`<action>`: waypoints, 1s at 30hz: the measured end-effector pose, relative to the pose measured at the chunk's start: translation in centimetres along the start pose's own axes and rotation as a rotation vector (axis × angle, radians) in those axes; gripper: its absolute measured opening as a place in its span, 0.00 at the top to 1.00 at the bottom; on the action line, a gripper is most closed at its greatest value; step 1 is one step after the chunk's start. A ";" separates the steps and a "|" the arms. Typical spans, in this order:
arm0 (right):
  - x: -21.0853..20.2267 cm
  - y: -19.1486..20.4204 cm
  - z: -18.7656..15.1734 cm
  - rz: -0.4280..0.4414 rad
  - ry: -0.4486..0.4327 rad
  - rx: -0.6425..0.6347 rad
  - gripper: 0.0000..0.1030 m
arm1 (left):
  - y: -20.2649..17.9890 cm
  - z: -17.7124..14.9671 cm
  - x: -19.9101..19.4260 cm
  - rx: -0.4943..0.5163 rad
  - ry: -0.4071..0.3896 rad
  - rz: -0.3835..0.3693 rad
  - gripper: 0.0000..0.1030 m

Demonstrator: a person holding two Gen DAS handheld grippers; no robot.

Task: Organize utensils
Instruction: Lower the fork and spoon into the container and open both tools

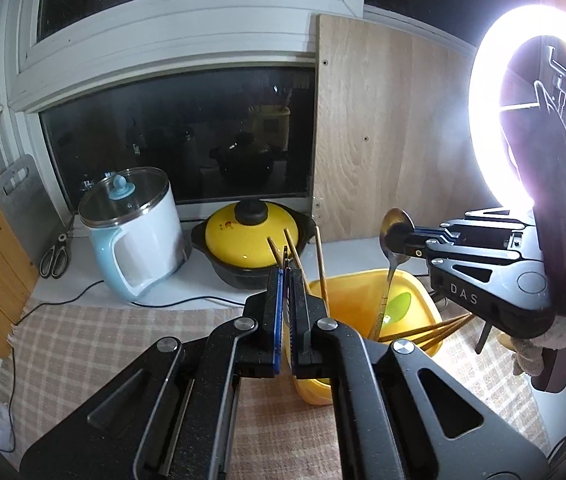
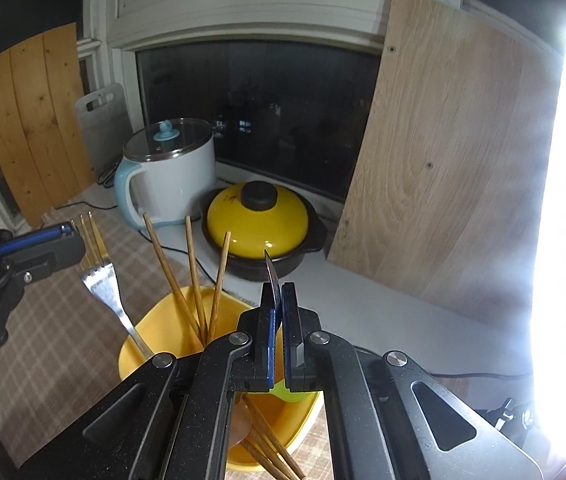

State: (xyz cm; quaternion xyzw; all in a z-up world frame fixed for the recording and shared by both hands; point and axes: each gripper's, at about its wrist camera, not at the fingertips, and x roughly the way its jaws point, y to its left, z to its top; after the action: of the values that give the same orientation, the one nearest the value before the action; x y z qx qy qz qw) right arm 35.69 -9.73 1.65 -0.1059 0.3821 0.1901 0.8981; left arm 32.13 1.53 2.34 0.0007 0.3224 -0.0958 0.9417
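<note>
The things to be put in order are thin table utensils, and most of them stand or lie in the square yellow plastic tub (image 1: 347,300) on the beige checked cloth (image 1: 123,328). Three brown wooden chopsticks (image 2: 171,272) lean upright in the tub, and more lie across its bottom.

The shiny steel spoon (image 1: 393,264) and the steel fork (image 2: 101,284) are, I judge, light and fully stiff, but smooth and slippery. A narrow pinch lets them swing or slide, so the flat neck, just under the bowl or the tines, looks the best place to hold. The chopsticks are lighter still and round, so they may roll between the pads. It is better to take them near the middle. Nothing here seems fragile.

The right gripper (image 2: 279,292) has its jaws together, clamped on the spoon at the neck below the bowl. The bowl points up and the handle hangs down, with its end inside the tub.

The left gripper (image 1: 286,276) is closed too, with only a dark sliver between the pads. From the other side this appears to be the head of the fork, tines up, with its handle reaching down into the tub. Two thin sticks rise just beside these fingers. Whether they are pinched as well, I cannot tell.
</note>
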 end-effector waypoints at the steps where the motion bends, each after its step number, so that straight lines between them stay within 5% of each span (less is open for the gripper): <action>1: 0.0 0.0 0.0 0.008 0.005 0.003 0.99 | 0.0 -0.1 0.0 -0.005 0.004 -0.006 1.00; 18: -0.1 0.0 -0.2 0.049 0.026 0.018 0.99 | -0.4 -1.0 0.2 -0.025 0.047 -0.052 0.97; 30: -1.8 0.0 -0.4 0.068 -0.001 0.030 0.94 | -0.3 -1.1 -2.2 -0.043 0.002 -0.044 0.96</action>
State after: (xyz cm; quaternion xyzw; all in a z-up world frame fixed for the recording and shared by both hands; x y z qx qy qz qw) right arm 34.26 -10.34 2.65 -0.0792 0.3879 0.2147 0.8929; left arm 29.75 1.73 2.84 -0.0263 0.3254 -0.1095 0.9388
